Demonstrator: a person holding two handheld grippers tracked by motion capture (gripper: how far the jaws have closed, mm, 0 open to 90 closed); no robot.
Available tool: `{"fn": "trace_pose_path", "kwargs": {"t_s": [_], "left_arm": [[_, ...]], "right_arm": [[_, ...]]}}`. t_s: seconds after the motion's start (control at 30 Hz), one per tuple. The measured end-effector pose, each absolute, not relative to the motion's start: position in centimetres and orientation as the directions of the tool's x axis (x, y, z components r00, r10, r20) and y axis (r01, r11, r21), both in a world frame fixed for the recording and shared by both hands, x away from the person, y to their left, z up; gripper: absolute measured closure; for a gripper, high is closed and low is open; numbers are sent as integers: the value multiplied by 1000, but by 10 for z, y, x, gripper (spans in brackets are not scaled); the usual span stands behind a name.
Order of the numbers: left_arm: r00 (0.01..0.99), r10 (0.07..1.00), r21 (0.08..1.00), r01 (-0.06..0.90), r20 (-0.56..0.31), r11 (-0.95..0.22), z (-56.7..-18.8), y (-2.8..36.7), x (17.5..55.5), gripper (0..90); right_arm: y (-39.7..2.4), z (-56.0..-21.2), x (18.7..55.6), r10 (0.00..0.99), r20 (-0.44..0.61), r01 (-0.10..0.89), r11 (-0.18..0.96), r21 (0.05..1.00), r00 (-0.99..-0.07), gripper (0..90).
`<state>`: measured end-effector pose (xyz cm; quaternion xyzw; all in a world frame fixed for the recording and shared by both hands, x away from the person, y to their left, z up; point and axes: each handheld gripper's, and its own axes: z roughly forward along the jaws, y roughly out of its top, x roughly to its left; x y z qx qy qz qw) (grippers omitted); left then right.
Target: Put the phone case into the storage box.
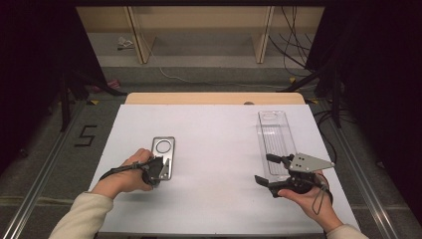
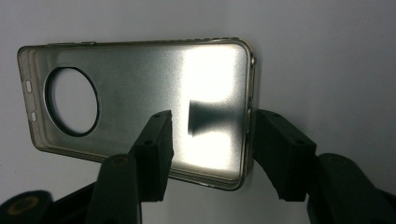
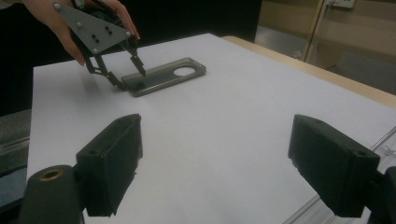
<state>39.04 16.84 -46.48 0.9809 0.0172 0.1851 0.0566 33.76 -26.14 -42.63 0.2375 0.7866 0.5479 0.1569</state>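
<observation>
In the high view, the left gripper (image 1: pixel 155 169) and hand cover the lower end of the phone case (image 1: pixel 163 152). In the left gripper view, one finger (image 2: pixel 156 154) hides part of the case's near rim. The clear plastic tray (image 3: pixel 327 210) is cut off at the right gripper view's lower right.

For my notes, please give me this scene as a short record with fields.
surface: white table
phone case: lies flat, hollow side up, round camera hole away from the person
left gripper: jaws straddle the case's near end wall, one inside, one outside, not yet pressing
clear tray: at table's right
right gripper: jaws open, nothing between them
</observation>
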Motion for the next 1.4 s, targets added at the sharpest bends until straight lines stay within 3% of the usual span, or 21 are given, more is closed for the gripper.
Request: {"fn": "trace_pose_path", "kwargs": {"t_s": [0.67,1.4], "left_arm": [[953,30,96,1,302,-995,-465,166,388,683],[964,0,75,-21,267,-997,-464,164,390,763]], "right_arm": [[-260,-428,338,542,14,206,294,933,-840,185],[-260,-428,338,539,18,210,297,932,-842,183]]}}
